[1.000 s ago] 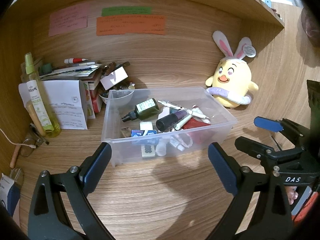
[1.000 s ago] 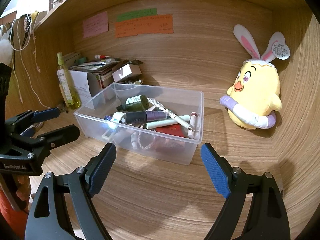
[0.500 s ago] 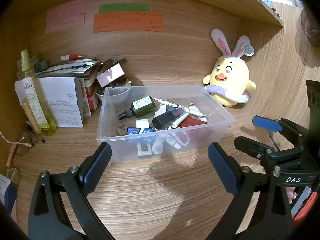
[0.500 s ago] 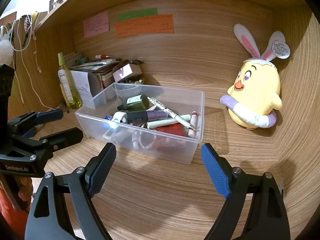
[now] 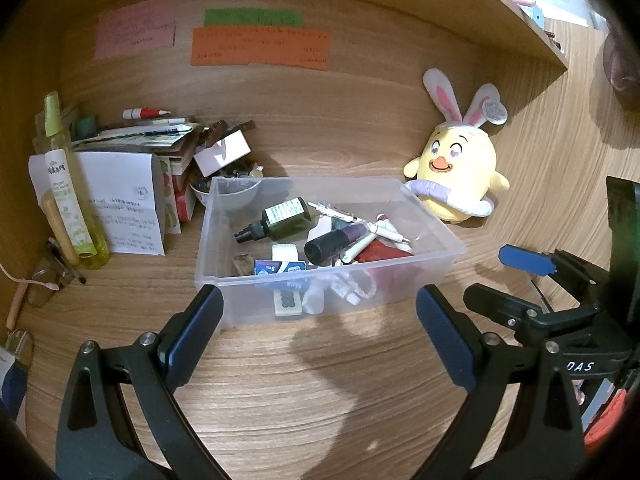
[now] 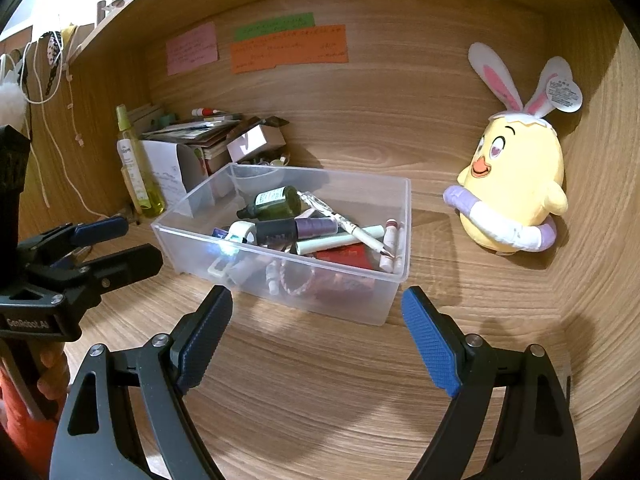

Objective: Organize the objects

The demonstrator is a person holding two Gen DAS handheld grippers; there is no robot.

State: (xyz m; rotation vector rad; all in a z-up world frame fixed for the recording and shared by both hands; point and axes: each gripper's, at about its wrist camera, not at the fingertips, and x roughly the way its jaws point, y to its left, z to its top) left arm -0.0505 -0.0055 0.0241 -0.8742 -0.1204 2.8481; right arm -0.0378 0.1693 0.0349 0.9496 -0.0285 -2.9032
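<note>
Left gripper (image 5: 318, 320): jaws spread wide, empty, held low over the wooden desk (image 5: 280, 392) just short of the bin's near wall.
Right gripper (image 6: 316, 320): jaws spread wide, empty, also just short of the bin, to the other gripper's right.
Clear plastic bin (image 5: 448, 240): rectangular, open-topped, mid-desk, between a paper pile and a plush chick (image 5: 456, 172).
Bin contents: dark green spray bottle (image 5: 280, 220) on its side, black-capped purple tube (image 5: 336, 240), white pens (image 5: 360, 220), red packet (image 5: 382, 250), blue-white box (image 5: 278, 268), small oddments.
</note>
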